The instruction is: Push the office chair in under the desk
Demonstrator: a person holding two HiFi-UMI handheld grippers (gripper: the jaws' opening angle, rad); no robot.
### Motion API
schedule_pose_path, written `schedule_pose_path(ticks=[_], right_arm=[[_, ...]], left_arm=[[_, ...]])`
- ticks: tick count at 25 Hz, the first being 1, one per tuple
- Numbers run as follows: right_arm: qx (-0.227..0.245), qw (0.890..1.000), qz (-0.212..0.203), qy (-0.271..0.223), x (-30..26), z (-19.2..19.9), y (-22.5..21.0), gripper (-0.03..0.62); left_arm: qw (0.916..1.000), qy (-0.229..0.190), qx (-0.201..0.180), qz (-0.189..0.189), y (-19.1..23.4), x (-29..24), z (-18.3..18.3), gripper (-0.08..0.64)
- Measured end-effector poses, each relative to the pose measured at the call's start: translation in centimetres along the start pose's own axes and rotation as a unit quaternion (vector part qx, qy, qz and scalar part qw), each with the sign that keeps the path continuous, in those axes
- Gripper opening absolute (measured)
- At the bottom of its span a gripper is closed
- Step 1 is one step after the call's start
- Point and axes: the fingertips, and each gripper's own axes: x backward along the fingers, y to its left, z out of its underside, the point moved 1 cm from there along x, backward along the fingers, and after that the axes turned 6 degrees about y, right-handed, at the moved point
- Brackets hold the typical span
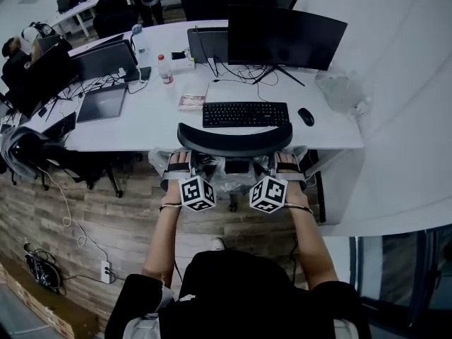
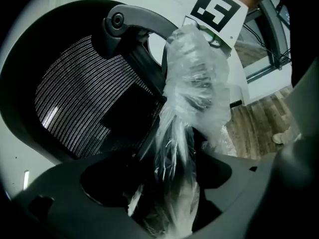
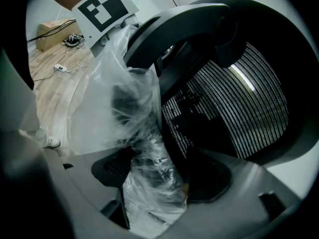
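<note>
The black office chair (image 1: 233,141) stands at the desk (image 1: 148,129), its curved top rail just short of the desk's front edge. Its mesh back (image 2: 84,103) (image 3: 244,108) fills both gripper views. Clear plastic wrap (image 2: 197,83) (image 3: 124,113) covers the chair parts behind the back on each side. My left gripper (image 1: 178,164) (image 2: 172,183) is shut on the wrapped part at the chair's left. My right gripper (image 1: 286,162) (image 3: 154,183) is shut on the wrapped part at its right. The seat and wheels are hidden.
On the desk lie a keyboard (image 1: 245,114), a mouse (image 1: 306,116), a monitor (image 1: 282,37), a laptop (image 1: 102,103) and a bottle (image 1: 164,69). A white wall (image 1: 402,119) bounds the right side. A cable and power strip (image 1: 106,270) lie on the wooden floor at left.
</note>
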Motion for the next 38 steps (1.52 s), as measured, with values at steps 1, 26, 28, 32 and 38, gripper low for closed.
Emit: schedule_pose_path(ticks=[1, 26, 28, 32, 38], right_arm=[[-0.001, 1.000, 0.000, 0.002, -0.1, -0.1, -0.1, 0.328], [-0.019, 1.000, 0.016, 0.009, -3.1, -1.9, -1.6, 0.328], [-0.020, 1.000, 0.017, 0.006, -3.2, -2.0, -1.7, 0.329], [-0.019, 1.000, 0.015, 0.005, -3.3, -1.9, -1.8, 0.330], [-0.020, 1.000, 0.018, 0.002, -3.3, -2.0, -1.6, 0.330]], left_arm=[[1.0000, -0.002, 0.000, 0.001, 0.1, -0.1, 0.1, 0.394], [0.9998, -0.021, -0.001, -0.006, 2.8, -2.9, 1.5, 0.400], [0.9997, -0.022, -0.001, -0.007, 3.0, -3.0, 1.5, 0.400], [0.9997, -0.023, -0.001, -0.008, 3.0, -3.1, 1.3, 0.400], [0.9997, -0.023, -0.001, -0.012, 2.9, -3.1, 1.5, 0.402]])
